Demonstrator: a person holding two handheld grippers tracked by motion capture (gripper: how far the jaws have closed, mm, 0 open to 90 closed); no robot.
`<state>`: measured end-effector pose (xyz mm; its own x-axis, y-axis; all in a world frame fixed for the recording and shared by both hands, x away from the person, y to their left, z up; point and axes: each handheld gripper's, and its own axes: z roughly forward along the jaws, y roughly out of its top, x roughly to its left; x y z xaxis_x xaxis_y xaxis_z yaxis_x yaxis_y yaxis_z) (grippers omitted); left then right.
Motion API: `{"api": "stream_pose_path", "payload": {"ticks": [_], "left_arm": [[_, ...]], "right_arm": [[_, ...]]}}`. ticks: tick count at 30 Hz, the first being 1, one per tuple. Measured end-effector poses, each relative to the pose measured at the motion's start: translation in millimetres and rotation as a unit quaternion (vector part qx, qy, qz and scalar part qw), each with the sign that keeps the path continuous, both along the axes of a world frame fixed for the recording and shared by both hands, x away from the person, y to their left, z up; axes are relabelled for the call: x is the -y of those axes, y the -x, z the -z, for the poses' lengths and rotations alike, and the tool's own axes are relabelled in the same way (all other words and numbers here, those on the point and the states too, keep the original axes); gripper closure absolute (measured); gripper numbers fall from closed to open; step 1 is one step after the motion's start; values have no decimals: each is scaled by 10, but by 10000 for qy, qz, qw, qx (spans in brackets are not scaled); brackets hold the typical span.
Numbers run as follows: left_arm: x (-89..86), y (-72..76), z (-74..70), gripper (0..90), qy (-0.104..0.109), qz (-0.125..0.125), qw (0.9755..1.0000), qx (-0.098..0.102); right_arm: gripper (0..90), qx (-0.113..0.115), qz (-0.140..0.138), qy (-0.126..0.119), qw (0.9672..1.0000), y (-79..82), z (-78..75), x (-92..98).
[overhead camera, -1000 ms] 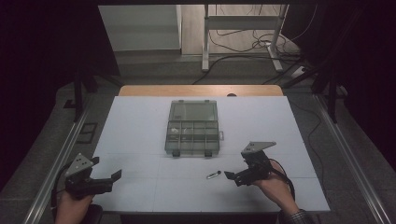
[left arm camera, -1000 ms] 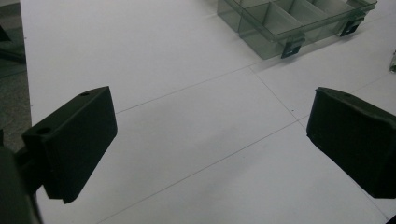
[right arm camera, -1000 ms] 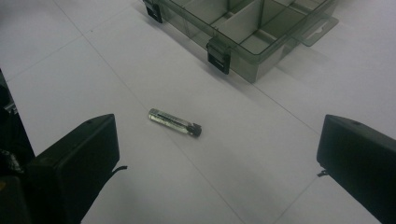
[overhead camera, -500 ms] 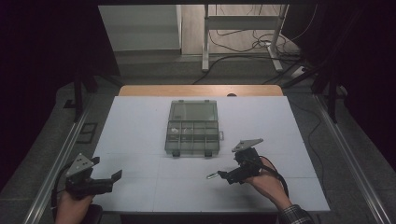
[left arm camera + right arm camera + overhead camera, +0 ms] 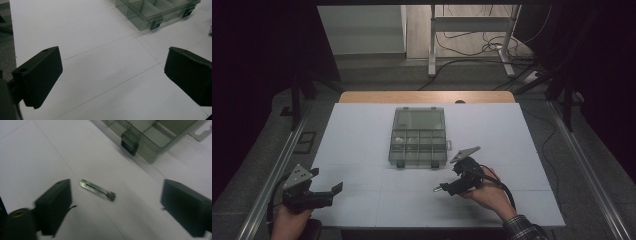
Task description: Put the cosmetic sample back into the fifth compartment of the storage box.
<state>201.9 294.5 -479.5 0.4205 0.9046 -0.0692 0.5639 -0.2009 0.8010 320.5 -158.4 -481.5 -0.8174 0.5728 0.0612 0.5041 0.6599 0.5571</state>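
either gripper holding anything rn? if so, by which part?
Nothing held. The right gripper brackets the small metal clip on the table, pads not touching, jaws just been closing. The left gripper is open.

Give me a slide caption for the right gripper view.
Right gripper, jaws closing but still open, straddles a small metal clip lying on the white table near the clear compartment box.

I see a small flat metal clip (image 5: 98, 189), silver-green w/ a dark slot down its length & a darker end, lying flat on the white table (image 5: 30, 157). It sits between my right tongs' (image 5: 115, 207) jaws, nearer the left-hand one in the right gripper view, touching neither; jaws have just been closing. It's angled diagonally across the gap.
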Motion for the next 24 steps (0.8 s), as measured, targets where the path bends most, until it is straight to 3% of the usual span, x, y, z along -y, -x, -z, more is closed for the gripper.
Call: {"api": "stream_pose_path", "payload": {"ticks": [9, 12, 18, 20, 23, 24], "left_arm": [[-5, -3, 1, 24, 23, 5, 10000, -3], [-6, -4, 2, 24, 21, 7, 10000, -4], [-8, -5, 2, 24, 25, 12, 10000, -8], [-5, -5, 2, 24, 20, 19, 10000, -11], [-5, -6, 3, 24, 12, 27, 10000, -17], [-5, -7, 3, 24, 12, 29, 10000, -19]], "right_arm": [[329, -169, -399, 354, 9984, -46, 87, -169], [405, -320, -582, 392, 9970, -74, 131, -217], [516, -332, -808, 531, 9948, -85, 193, -290], [584, -391, -962, 605, 9928, -88, 234, -307], [802, -145, -1081, 837, 9905, -68, 246, -328], [807, -178, -1085, 825, 9905, -70, 248, -330]]}}
